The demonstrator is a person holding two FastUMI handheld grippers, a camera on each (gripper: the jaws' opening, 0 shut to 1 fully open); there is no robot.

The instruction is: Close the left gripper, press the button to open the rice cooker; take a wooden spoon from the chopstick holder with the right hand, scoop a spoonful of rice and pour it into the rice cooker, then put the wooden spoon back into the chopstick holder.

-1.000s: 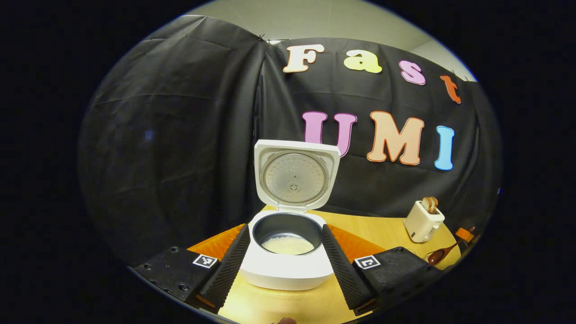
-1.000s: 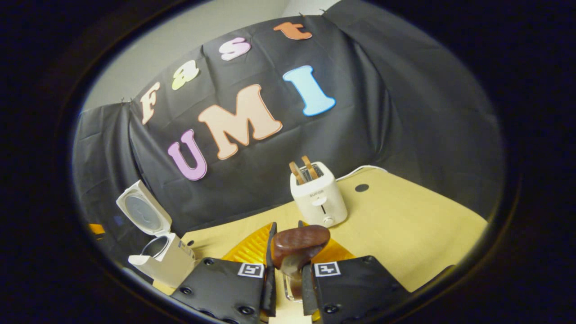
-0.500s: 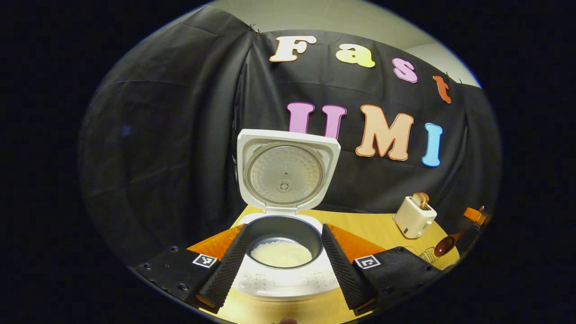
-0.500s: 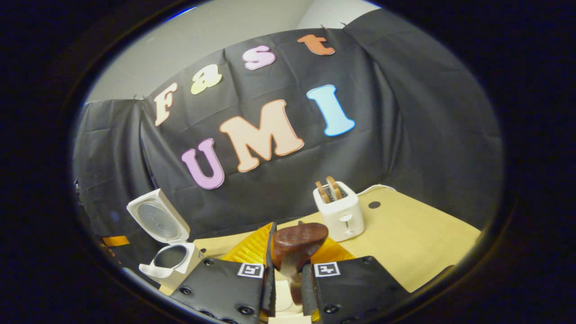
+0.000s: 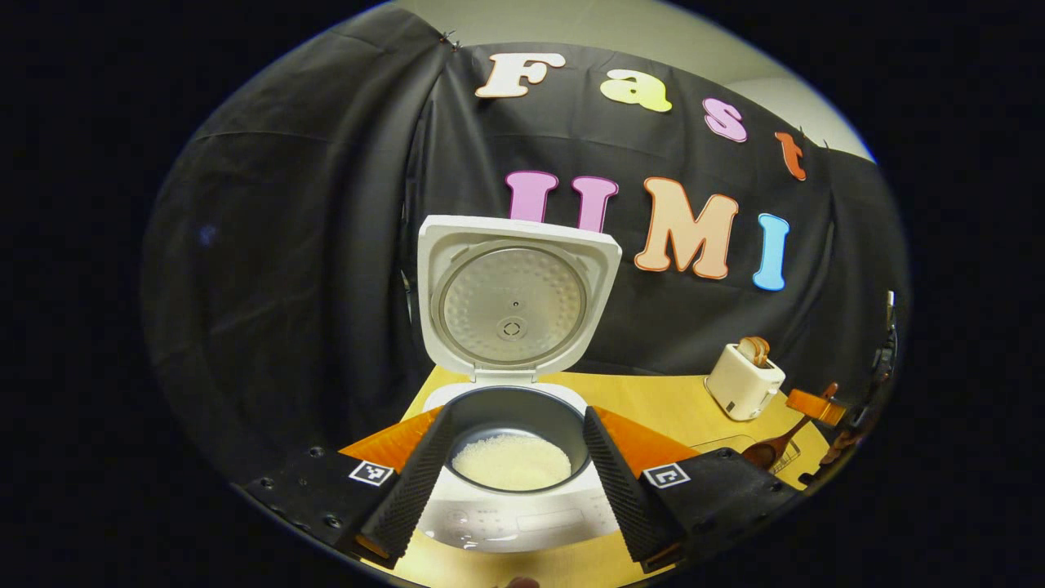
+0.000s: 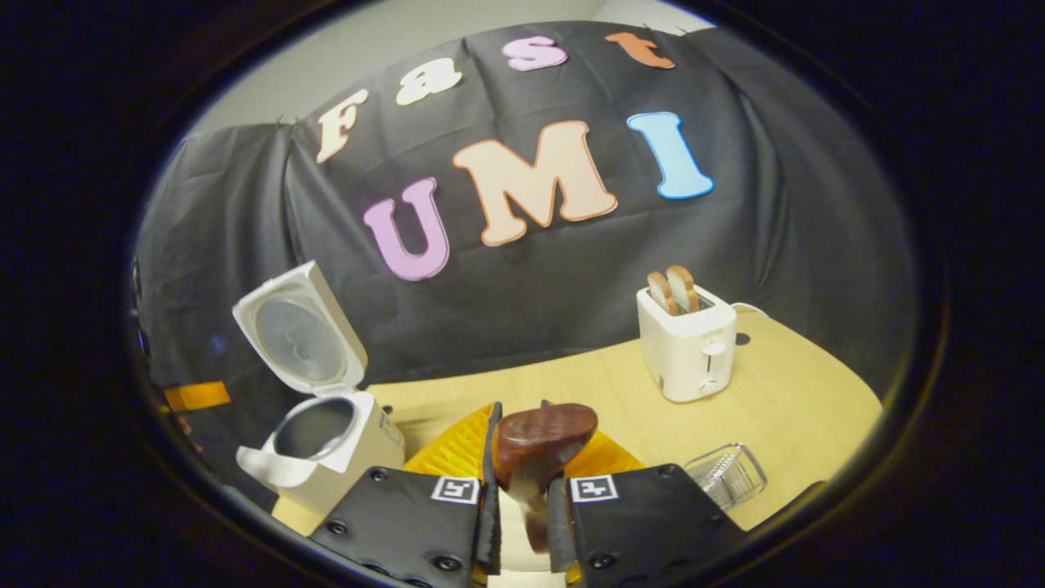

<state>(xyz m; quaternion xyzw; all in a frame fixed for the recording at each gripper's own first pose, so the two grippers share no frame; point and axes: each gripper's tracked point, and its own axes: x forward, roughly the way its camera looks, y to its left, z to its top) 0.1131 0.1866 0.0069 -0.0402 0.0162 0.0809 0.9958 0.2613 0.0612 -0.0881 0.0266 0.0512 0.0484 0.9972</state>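
Two fingers of my left gripper (image 5: 513, 478) stand wide apart in the left gripper view, flanking the open rice cooker (image 5: 510, 457), lid upright, rice (image 5: 512, 461) in its pot. Far right, the wooden spoon (image 5: 763, 453) sits near the toaster (image 5: 743, 380).

In the right gripper view, my right gripper (image 6: 522, 506) pinches the wooden spoon (image 6: 539, 441); the rice cooker (image 6: 314, 408) stands left, toaster (image 6: 688, 343) right, a clear container (image 6: 727, 476) beside me.

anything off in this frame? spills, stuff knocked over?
One oddity: the clear holder lies tipped on its side on the table, right of the right hand-held gripper, which clamps the wooden spoon. No spilled rice visible around the rice cooker.
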